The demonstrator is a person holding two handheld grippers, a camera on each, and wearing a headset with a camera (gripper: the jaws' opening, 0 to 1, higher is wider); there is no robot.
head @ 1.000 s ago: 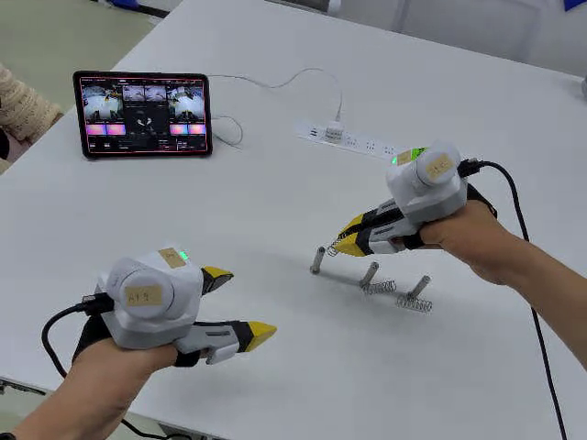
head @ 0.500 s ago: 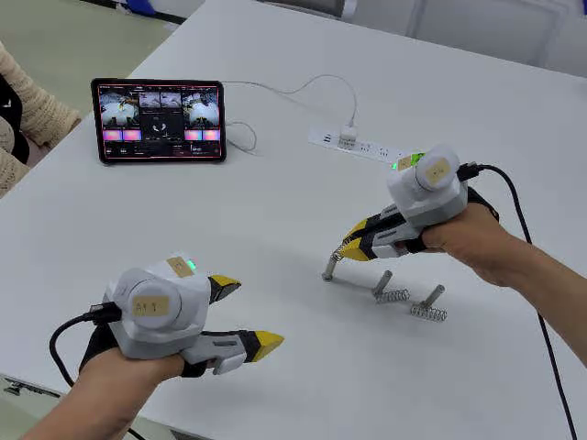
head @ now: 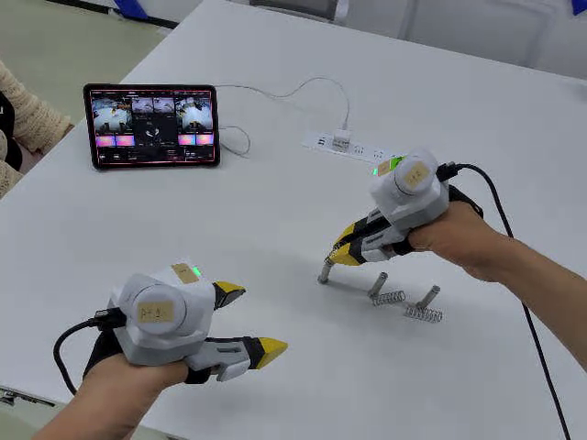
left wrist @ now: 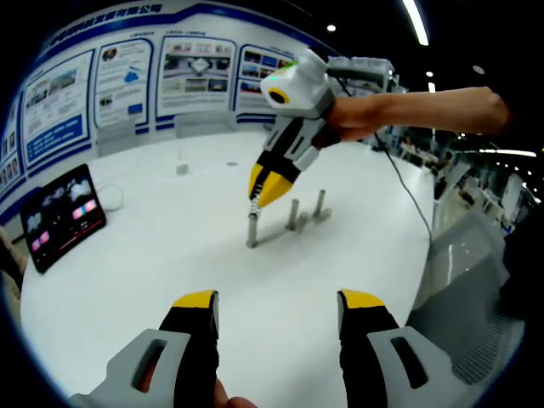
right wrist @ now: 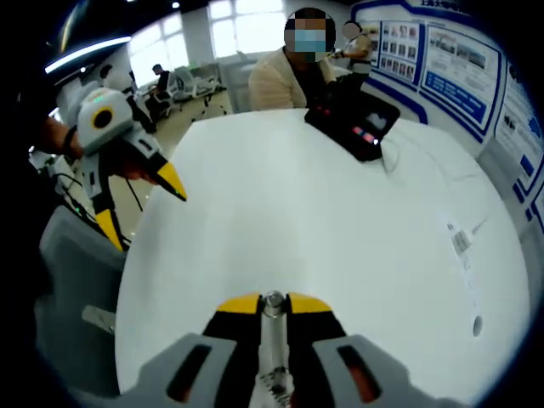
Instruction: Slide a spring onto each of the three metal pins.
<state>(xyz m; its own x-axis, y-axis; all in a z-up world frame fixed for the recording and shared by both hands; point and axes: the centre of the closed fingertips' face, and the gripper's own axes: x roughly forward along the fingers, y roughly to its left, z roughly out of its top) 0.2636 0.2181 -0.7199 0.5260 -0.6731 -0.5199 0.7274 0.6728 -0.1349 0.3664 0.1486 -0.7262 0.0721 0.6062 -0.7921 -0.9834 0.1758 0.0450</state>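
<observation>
While left gripper [head: 255, 319] hovers, fingers [head: 268, 348] apart, right gripper [head: 341, 256] tilts down, clamping spring [left wrist: 253, 206].

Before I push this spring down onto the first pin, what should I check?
1. Right gripper shut on the held spring: ok.
2. Held spring's lower end at the top of the bare pin: ok, as seen in the left gripper view.
3. Held spring threaded over that pin: cannot tell.
4. Middle pin and end pin loaded: cannot tell; second spring and third spring lie at their bases.
5. Left gripper open, clear of the pins: ok.
</observation>
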